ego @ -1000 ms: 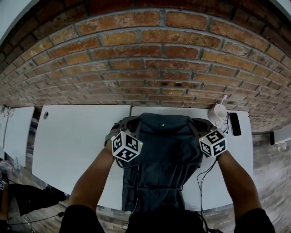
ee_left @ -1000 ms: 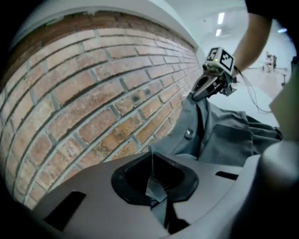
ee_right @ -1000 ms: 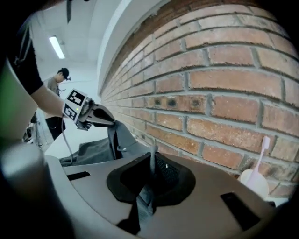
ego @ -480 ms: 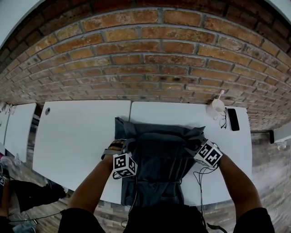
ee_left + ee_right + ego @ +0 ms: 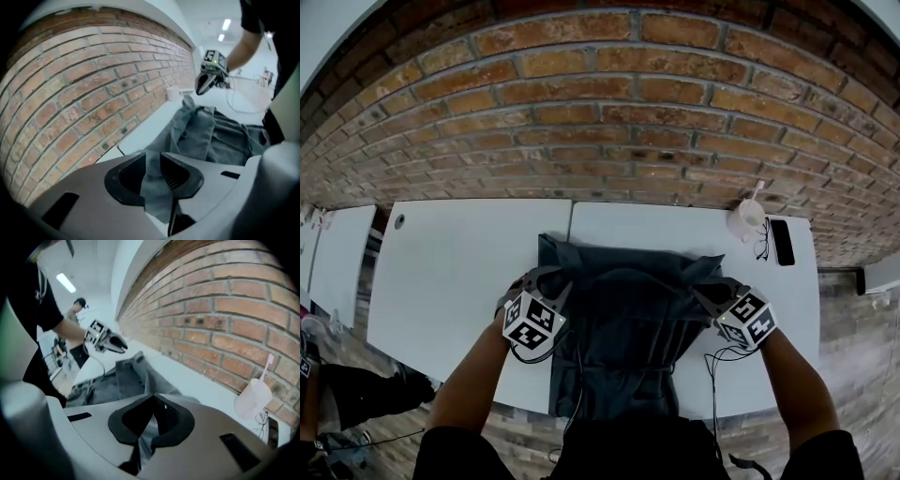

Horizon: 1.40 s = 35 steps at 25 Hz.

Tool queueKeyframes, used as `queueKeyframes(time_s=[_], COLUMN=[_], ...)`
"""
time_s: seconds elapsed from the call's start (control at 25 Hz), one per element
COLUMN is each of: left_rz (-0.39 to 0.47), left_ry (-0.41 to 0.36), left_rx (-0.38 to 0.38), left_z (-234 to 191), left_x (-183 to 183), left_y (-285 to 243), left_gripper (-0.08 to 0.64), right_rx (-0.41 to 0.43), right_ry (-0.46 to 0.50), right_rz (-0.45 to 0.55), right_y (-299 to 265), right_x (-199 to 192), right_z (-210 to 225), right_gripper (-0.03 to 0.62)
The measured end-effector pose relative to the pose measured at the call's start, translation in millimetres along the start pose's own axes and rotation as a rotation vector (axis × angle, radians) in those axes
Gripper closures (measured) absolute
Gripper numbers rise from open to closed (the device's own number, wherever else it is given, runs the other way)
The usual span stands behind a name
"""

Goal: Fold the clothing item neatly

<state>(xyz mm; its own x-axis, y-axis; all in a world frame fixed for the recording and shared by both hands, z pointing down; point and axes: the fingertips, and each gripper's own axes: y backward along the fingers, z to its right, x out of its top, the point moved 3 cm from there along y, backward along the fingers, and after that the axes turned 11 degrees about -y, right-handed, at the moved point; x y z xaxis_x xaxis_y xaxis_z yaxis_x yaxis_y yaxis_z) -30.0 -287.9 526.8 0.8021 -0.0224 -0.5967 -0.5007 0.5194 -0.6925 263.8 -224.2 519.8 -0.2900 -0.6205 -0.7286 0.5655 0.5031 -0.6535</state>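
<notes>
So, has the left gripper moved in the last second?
Yes. The left gripper has slid left, away from the table seam; its jaws have just been opening, with cloth between them.

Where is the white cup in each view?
Head view: cup at upper right, right of the garment, against the brick wall.
Left gripper view: small white shape near centre, far along the wall; probably the cup.
Right gripper view: right edge, lower half, large.
Shared landmark: the brick wall directly behind it.
</notes>
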Motion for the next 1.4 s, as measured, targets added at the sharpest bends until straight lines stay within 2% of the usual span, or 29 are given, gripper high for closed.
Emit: queueKeyframes(time_s=[0.08, 0.12, 0.2, 0.28, 0.36, 0.4, 0.48, 0.56, 0.64, 0.84, 1.0, 1.08, 1.16, 1.2, 1.28, 1.32, 1.4], left_rz=[0.037, 0.037, 0.014, -0.035, -0.094, -0.117, -0.154, -0.178, -0.172, -0.168, -0.170, -0.135, -0.062, -0.030, -0.003, -0.006, -0.025], left_ry=[0.096, 0.109, 0.065, -0.008, -0.063, -0.087, -0.144, -0.182, -0.165, -0.038, -0.064, -0.047, 0.016, 0.046, 0.082, 0.092, 0.114], left_rx=[0.024, 0.028, 0.009, -0.059, -0.158, -0.205, -0.289, -0.345, -0.355, -0.335, -0.279, -0.222, -0.157, -0.120, -0.037, -0.001, 0.049], left_z=[-16.4, -20.4, -17.6, -2.9, 14.6, 22.4, 37.2, 48.6, 51.8, 40.4, 32.7, 29.0, 29.1, 31.1, 39.1, 45.6, 61.4], left_x=[16.1, 23.5, 36.1, 39.7, 32.3, 26.5, 12.0, -2.8, -10.6, -20.5, -20.9, -15.6, -9.0, -7.8, -10.5, -13.3, -19.0], left_y=[-7.1, -14.7, -35.1, -57.6, -74.1, -78.0, -79.8, -79.4, -79.5, -84.1, -79.8, -67.6, -43.3, -27.3, 5.6, 19.9, 42.3], left_gripper=[0.470, 0.479, 0.518, 0.541, 0.541, 0.541, 0.529, 0.417, 0.408, 0.342, 0.304, 0.304, 0.305, 0.321, 0.465, 0.507, 0.557], right_rx=[-0.042, -0.083, -0.178, -0.228, -0.193, -0.154, -0.091, -0.085, -0.094, -0.107, -0.093, -0.074, -0.052, -0.038, -0.007, -0.003, -0.015], right_ry=[-0.147, -0.207, -0.256, -0.250, -0.237, -0.225, -0.185, -0.147, -0.140, -0.091, -0.133, -0.179, -0.220, -0.230, -0.228, -0.219, -0.192], right_rz=[0.129, 0.151, 0.098, -0.012, -0.113, -0.161, -0.253, -0.302, -0.309, -0.298, -0.274, -0.196, -0.078, -0.030, 0.032, 0.051, 0.087], right_y=[2.0, -3.0, -23.2, -44.3, -56.6, -59.9, -63.4, -64.8, -67.1, -76.9, -74.0, -59.2, -35.3, -22.9, 0.4, 11.7, 31.3], right_x=[29.0, 36.5, 35.2, 19.8, -0.6, -11.3, -32.4, -45.5, -50.2, -55.9, -50.8, -39.4, -27.5, -23.9, -23.4, -25.5, -31.3], right_z=[15.2, 25.8, 44.0, 50.6, 44.9, 39.1, 29.5, 28.5, 30.1, 30.5, 28.6, 24.5, 15.9, 9.5, -5.3, -11.9, -22.9], right_gripper=[0.591, 0.591, 0.591, 0.591, 0.579, 0.540, 0.397, 0.373, 0.366, 0.359, 0.359, 0.359, 0.359, 0.359, 0.364, 0.396, 0.569])
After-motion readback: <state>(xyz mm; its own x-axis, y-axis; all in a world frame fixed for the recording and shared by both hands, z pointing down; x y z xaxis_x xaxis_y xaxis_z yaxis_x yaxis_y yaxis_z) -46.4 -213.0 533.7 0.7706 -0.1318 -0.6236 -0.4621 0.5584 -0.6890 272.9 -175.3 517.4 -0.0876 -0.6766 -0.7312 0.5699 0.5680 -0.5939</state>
